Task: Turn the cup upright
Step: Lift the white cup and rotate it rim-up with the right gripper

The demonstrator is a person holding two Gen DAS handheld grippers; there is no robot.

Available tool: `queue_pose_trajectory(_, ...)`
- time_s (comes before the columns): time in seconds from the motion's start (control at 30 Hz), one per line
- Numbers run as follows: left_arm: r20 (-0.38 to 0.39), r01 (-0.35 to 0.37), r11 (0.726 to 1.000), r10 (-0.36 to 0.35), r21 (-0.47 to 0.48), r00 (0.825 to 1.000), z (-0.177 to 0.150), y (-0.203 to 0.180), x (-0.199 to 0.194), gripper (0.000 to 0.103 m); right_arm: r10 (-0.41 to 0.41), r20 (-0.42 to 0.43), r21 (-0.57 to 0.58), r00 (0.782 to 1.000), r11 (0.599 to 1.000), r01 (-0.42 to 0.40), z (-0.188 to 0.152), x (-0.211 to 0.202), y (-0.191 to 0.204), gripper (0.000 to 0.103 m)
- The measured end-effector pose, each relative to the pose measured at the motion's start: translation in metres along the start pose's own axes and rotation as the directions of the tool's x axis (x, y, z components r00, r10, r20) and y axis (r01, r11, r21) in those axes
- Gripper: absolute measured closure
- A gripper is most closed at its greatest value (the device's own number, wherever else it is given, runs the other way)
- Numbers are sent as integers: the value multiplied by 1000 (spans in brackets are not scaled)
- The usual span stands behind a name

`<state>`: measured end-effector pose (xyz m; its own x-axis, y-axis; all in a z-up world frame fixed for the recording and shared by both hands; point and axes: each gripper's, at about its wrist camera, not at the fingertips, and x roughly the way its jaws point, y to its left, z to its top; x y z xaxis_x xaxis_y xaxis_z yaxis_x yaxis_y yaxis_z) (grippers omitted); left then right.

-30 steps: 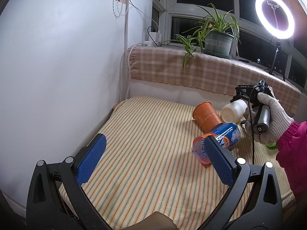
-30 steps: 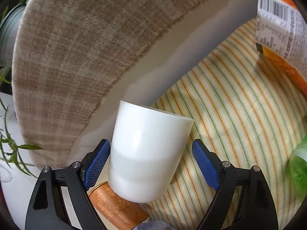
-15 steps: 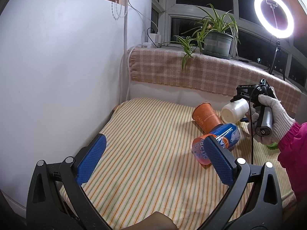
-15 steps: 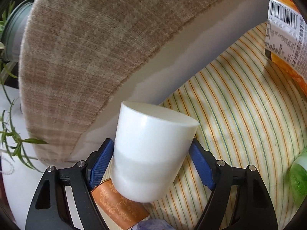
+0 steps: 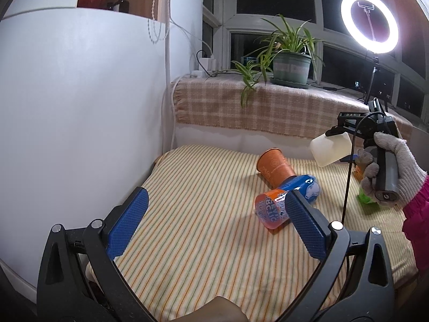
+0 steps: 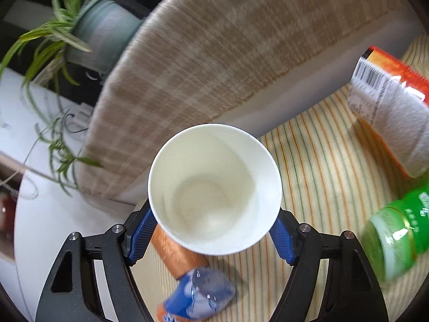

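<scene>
My right gripper (image 6: pixel 211 233) is shut on a white cup (image 6: pixel 214 187) and holds it in the air above the striped cloth. Its open mouth faces the right wrist camera and the inside looks empty. In the left wrist view the white cup (image 5: pixel 331 149) hangs at the far right, tilted, in the gloved hand's gripper (image 5: pixel 340 145). My left gripper (image 5: pixel 211 222) is open and empty, low over the near part of the cloth.
An orange cup (image 5: pixel 274 165) lies on its side on the striped cloth (image 5: pixel 201 187), against a blue and orange bottle (image 5: pixel 284 204). A green bottle (image 6: pixel 396 230) and an orange packet (image 6: pixel 388 107) lie at the right. A plaid-covered sill (image 5: pixel 254 110) with a potted plant (image 5: pixel 291 64) stands behind.
My right gripper closed on the white cup, lifted it off the cloth and turned it, so its mouth now faces the camera. The left gripper has barely moved.
</scene>
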<state>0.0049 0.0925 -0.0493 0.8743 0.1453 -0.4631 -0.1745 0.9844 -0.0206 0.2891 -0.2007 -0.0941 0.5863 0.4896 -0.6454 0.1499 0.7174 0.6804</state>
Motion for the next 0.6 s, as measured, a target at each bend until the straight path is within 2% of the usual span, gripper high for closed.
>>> queue_pose_trajectory(0.17,17,6,1000,-6,14,1000,0,-7,-12,0,30,6,-71,1000,997,-30,-25,-36,-5,28)
queue_pose_trajectory(0.3,26,13,1000,-14,18,1000,0,-10,-19,0,64,-32,-113,997,991,-67,-46,-59,-6,28)
queue_pose_trajectory(0.6,37,22,999,-23,42,999,-1,-20,-30,0,84,-220,-218,972,967,-133,-100,-104,-27,28)
